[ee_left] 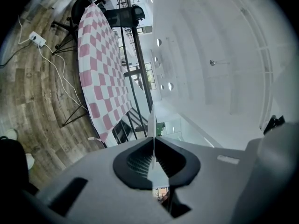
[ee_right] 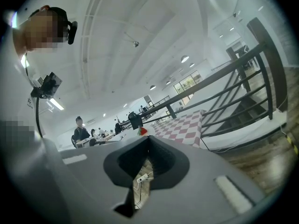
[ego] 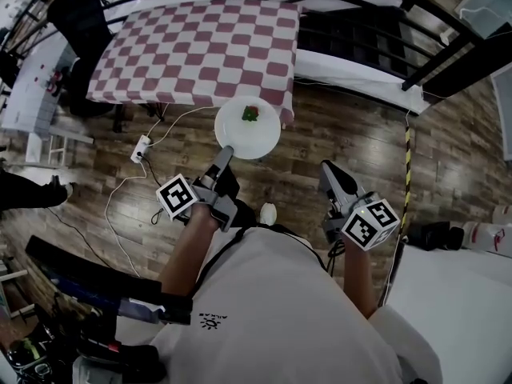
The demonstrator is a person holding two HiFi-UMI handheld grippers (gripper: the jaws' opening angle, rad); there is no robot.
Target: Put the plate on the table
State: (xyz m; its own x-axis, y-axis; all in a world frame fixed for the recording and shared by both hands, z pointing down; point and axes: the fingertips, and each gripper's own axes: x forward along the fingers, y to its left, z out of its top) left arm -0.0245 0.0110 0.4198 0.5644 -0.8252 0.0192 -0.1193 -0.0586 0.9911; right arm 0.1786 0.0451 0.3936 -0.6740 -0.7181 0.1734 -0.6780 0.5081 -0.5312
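A white round plate (ego: 258,140) carries a small red and green piece of food (ego: 250,114). It hangs over the wooden floor just in front of the table with the red and white checked cloth (ego: 196,50). My left gripper (ego: 226,152) is shut on the plate's near rim. In the left gripper view the rim shows as a thin white edge (ee_left: 154,122) clamped between the jaws of the left gripper (ee_left: 153,146), with the checked table (ee_left: 100,64) beyond. My right gripper (ego: 326,170) is off to the right, shut and holding nothing. Past the closed tips of the right gripper (ee_right: 146,141) the food (ee_right: 142,130) and the table (ee_right: 187,122) are visible.
A white power strip (ego: 142,147) with trailing cables lies on the wooden floor left of the plate. Black railings (ego: 448,46) and a white ledge (ego: 352,74) run along the right of the table. A dark chair (ego: 80,22) stands at the table's left. People sit at desks (ee_right: 81,133) far off.
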